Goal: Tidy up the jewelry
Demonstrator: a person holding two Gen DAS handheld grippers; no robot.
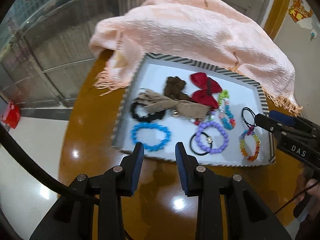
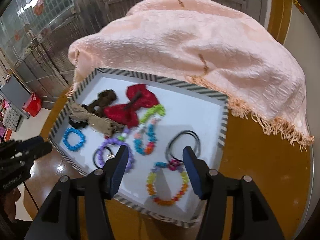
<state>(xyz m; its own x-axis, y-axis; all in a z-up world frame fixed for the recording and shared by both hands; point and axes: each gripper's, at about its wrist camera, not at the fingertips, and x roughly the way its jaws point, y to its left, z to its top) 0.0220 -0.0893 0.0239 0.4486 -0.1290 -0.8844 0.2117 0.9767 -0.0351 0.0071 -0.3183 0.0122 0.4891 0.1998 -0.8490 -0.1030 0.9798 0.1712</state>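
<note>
Presently, a shallow tray (image 1: 263, 100) with a striped rim and white floor sits on a glossy brown round table (image 1: 160, 190). A peach fringed cloth (image 1: 190, 34) is heaped over the far part of the table and overlaps the tray's far rim.

Contents of the tray: a red bow (image 1: 205, 89) toward the back, a dark brown scrunchie (image 1: 174, 85) just beside it, and a tan fabric bow (image 1: 170, 105) lying across a black scrunchie (image 1: 138, 113). In front of those lies a blue beaded bracelet (image 1: 150, 137). A purple beaded bracelet (image 1: 213, 137) overlaps a thin black hair tie (image 1: 195, 147). A multicoloured bead strand with green and turquoise sections (image 1: 227, 112) runs back toward the red bow. Near the right rim are thin black elastic loops (image 1: 248, 116) and, in front of them, a rainbow beaded bracelet (image 1: 251, 145).

The left hand-held gripper (image 1: 160, 147) has its jaws apart and holds nothing; its tips sit at the tray's near rim, just by the blue bracelet. The right hand-held gripper (image 2: 156, 152) is likewise spread wide and empty, positioned over the tray with the rainbow bracelet lying between its blue pads (image 2: 193, 170); whether it touches anything cannot be told. Both views are slightly blurred.
</note>
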